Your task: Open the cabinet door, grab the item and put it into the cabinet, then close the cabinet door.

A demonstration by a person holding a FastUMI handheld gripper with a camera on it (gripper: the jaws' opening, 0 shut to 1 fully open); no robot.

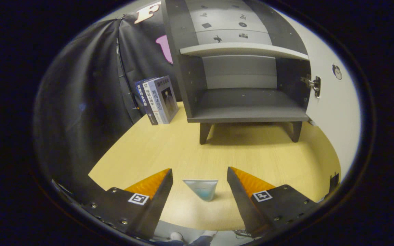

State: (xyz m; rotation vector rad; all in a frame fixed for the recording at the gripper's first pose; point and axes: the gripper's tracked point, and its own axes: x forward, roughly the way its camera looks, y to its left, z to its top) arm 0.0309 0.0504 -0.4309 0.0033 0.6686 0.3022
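Gripper view, one entry. Hand-held gripper (199,176): spread wide, its two fingers apart and pressing on nothing, poised above the near part of the bench (268,160), a pale wood-grain top. Item (202,188): a small tube-like sachet, light in colour with a bluish lower end, wider at its far end and narrowing toward the near one; it sat on the bench in the gap between the two fingers, touching neither. Whether it stood or lay flat could not be told. Cabinet (241,85): a dark grey unit on short legs, standing on the bench well beyond the fingers, its interior exposed, with a lighter shelf (241,50) across the upper part and a bare dark floor panel below. Small dark marks dotted the back panel above the shelf; too small to make out. Cabinet door (333,102): pale, swung fully open to the right of the cabinet, a metal hinge (312,84) at the joint and a round fitting (336,71) on its face. Books (157,99): a few upright volumes, spines facing out, just to the left of the cabinet and against the black cloth wall (91,85). A patch of shadow lay on the bench beneath the cabinet, between its legs.
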